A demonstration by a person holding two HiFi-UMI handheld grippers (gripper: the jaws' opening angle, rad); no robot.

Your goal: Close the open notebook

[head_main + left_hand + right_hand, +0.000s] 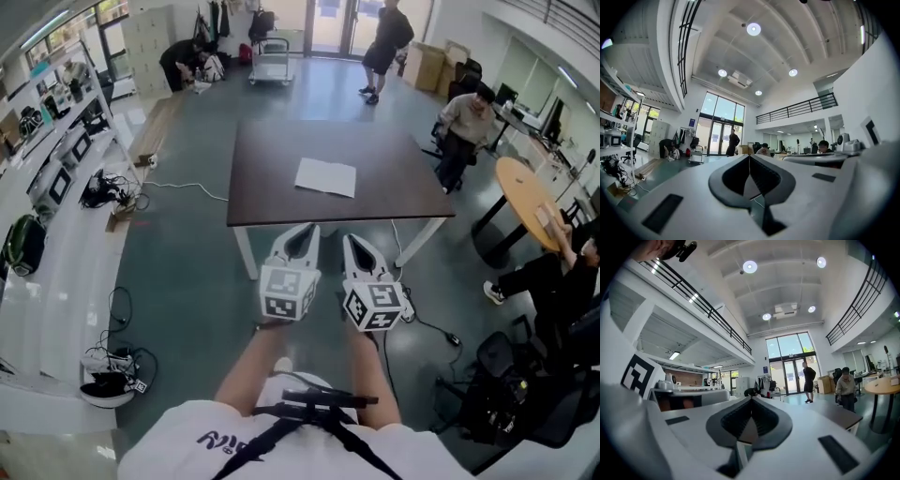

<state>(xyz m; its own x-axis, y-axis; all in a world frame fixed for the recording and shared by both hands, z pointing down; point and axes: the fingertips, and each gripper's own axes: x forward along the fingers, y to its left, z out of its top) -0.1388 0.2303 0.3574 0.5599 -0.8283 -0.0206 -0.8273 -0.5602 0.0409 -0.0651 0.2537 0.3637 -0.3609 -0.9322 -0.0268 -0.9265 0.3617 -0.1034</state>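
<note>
Dark table, round wooden table, trolley

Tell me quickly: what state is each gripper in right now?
Left gripper: closed, holding nothing.
Right gripper: closed, holding nothing.

Grey floor, glass doors (daylit), round table.
</note>
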